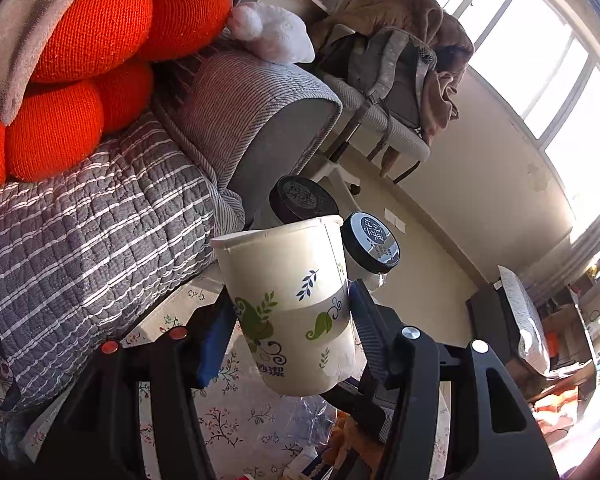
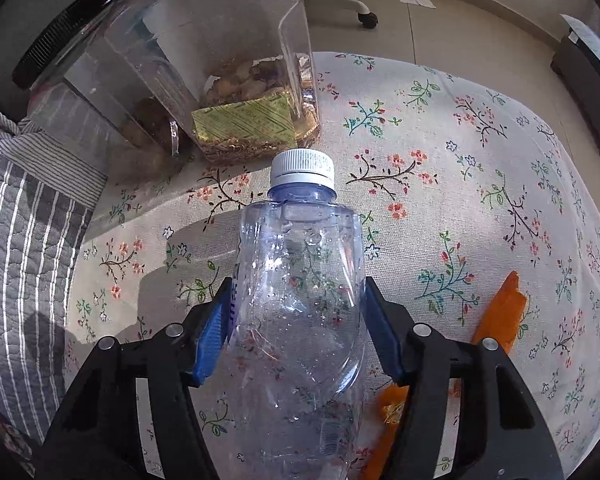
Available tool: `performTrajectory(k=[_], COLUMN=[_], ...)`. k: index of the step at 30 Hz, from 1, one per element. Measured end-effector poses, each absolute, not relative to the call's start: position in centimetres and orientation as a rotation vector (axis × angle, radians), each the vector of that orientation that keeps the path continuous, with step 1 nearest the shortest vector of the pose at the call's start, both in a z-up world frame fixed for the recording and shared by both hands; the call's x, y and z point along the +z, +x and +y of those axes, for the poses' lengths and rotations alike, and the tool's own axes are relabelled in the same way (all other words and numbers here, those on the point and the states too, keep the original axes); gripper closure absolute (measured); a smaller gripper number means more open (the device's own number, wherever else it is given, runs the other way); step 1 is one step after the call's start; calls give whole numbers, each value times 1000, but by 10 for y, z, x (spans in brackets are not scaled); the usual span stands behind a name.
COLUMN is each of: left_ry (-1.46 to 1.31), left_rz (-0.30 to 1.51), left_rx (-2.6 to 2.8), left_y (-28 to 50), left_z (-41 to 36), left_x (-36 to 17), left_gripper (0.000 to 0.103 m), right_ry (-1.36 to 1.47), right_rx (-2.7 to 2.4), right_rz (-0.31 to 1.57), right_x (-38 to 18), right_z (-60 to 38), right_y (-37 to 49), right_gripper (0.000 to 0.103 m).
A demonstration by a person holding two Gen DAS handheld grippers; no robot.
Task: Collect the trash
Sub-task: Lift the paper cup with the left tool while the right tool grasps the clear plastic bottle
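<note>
In the left wrist view a white paper cup [image 1: 284,272] with green leaf prints stands upright between the fingers of my left gripper [image 1: 290,296]. The gripper is shut on its lower half, above the table. In the right wrist view a clear, empty plastic bottle [image 2: 300,264] with a white cap [image 2: 302,168] lies along my right gripper [image 2: 296,284], cap pointing away. Both blue pads [image 2: 210,340] touch its sides, so the gripper is shut on it over the floral tablecloth [image 2: 460,160].
Two clear jars with black lids [image 1: 302,200] [image 1: 374,246] stand just behind the cup. One jar [image 2: 228,80] holds food remains just beyond the bottle cap. An orange wrapper [image 2: 500,316] lies on the cloth at the right. A grey striped sofa quilt [image 1: 80,248] borders the table on the left.
</note>
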State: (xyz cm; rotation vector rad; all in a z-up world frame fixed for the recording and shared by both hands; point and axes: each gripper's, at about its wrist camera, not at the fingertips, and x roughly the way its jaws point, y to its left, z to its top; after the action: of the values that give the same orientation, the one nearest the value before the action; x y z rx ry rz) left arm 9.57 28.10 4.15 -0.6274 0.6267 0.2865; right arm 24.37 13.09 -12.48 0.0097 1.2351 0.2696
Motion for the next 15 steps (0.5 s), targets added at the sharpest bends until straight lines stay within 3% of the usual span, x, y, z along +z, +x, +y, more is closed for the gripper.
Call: performTrajectory(k=[7,15], left_ry=[-574,-441], left_rz=[620,494], left_rx=[303,252], left_y=[99,89], left_z=[269,229], left_x=[41,62], left_gripper=[47,47], right_ry=[29,47], right_rx=[292,209], right_rz=[1035,730], right_x=[-60,15], right_z=[112,46], right_y=[213,183], right_gripper=[44,43])
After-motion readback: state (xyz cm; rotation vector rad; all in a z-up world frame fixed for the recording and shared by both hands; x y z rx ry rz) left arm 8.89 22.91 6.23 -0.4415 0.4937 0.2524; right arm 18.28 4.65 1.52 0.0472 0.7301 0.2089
